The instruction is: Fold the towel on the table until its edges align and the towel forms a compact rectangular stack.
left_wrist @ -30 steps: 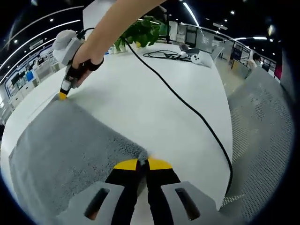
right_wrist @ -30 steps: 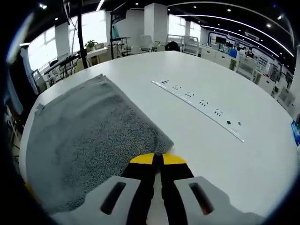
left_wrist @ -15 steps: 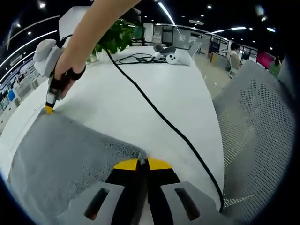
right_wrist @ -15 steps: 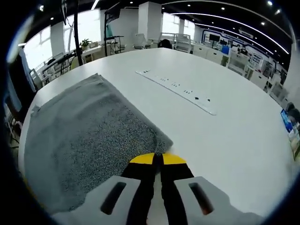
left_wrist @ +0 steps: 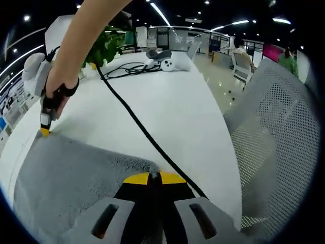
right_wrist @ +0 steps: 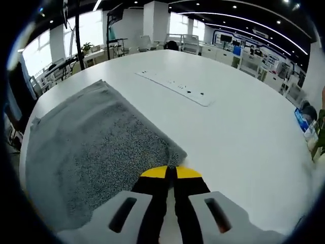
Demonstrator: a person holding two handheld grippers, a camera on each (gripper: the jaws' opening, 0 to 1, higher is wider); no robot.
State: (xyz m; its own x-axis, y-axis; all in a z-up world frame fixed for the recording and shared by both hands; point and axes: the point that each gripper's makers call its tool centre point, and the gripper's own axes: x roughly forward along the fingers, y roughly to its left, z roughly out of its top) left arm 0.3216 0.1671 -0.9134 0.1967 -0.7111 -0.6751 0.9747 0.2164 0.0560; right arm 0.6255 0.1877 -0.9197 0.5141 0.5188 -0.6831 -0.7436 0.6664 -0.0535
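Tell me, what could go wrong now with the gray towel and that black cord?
The black cord runs right up beside the left gripper, which pinches a corner of the towel, so it could snag when the corner lifts. The right gripper nips only a small tip of its corner, which might slip out mid-fold.

left gripper view: low, close over flat grey terry towel (left_wrist: 71, 178), right gripper (left_wrist: 44, 131) at 10 o'clock | right gripper view: low, close | shared: towel, round white table (right_wrist: 238, 132)

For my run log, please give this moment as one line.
left gripper: shut on towel corner | right gripper: shut on towel corner | towel: flat on table
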